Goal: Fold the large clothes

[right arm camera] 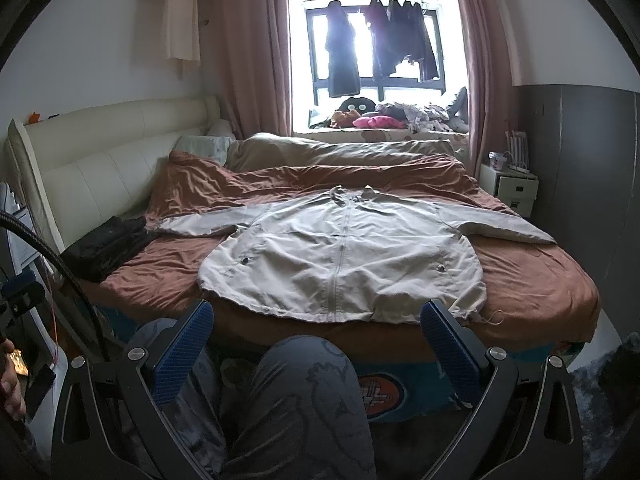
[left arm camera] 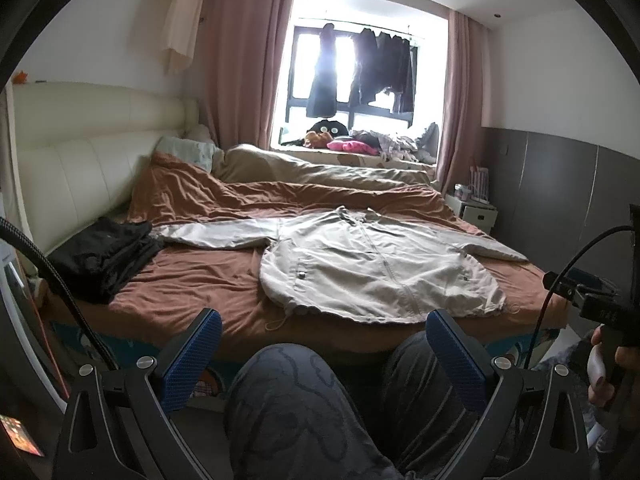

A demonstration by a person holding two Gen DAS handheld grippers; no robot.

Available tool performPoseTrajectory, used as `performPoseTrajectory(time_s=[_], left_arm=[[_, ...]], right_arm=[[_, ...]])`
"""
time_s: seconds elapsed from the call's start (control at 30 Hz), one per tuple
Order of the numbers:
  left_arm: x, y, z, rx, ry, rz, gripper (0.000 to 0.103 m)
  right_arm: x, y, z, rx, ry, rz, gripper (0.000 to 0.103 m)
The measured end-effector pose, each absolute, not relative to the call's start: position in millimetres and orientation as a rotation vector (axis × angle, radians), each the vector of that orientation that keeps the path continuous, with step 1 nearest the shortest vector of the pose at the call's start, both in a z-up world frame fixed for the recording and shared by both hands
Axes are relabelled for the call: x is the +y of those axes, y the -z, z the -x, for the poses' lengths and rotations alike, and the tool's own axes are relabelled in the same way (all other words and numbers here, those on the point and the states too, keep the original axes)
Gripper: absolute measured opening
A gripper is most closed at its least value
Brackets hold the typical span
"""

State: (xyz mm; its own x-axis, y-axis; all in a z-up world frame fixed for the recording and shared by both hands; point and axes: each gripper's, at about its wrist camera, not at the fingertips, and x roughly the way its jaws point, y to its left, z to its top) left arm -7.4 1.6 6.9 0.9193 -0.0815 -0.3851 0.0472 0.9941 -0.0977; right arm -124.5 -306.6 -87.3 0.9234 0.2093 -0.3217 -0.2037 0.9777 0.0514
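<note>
Jacket (right arm camera: 340, 256) spread flat, front up, zipper closed, on brown bedsheet (right arm camera: 536, 280); both sleeves out to the sides, hem with its drawcord along the near bed edge. Left sleeve (left arm camera: 212, 234) reaching toward, perhaps touching, a pile of dark clothes (left arm camera: 104, 256) near headboard (left arm camera: 80, 152). Rumpled duvet (right arm camera: 320, 180) bunched just beyond the collar.

Left gripper (left arm camera: 324, 356) wide apart, holding nothing, held low before the bed over patterned trouser knees (left arm camera: 288, 392). Right gripper (right arm camera: 316, 348) likewise spread wide and empty, short of the hem. No fold begun, by the look of it.

Risks from here, as judgement only:
- Thin, slippery-looking fabric: pinching too little at a sleeve cuff likely to let it slide out mid-fold.
- Pinching too deep: brown sheet caught along with the jacket and dragged up.
- Dragging the left sleeve across: dark pile snagged or pulled over.
- Hem near the bed edge: any pull toward the knees apt to tip the jacket off onto the floor.
- Loose drawcord (right arm camera: 494, 318): easy to catch in a pad.
</note>
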Motion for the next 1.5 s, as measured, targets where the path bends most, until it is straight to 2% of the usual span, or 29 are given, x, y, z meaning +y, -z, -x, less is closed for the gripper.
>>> performPoseTrajectory(time_s=[0.73, 0.97, 1.5], left_arm=[[5, -5, -23, 0.42, 0.04, 0.109, 0.102], [20, -4, -50, 0.428, 0.009, 0.122, 0.102], [83, 17, -174, 0.536, -0.082, 0.175, 0.102]], right_arm=[[-312, 88, 92, 0.35, -0.192, -0.036, 0.103], [-298, 81, 53, 0.359, -0.227, -0.043, 0.103], [-252, 69, -94, 0.41, -0.3, -0.072, 0.103]])
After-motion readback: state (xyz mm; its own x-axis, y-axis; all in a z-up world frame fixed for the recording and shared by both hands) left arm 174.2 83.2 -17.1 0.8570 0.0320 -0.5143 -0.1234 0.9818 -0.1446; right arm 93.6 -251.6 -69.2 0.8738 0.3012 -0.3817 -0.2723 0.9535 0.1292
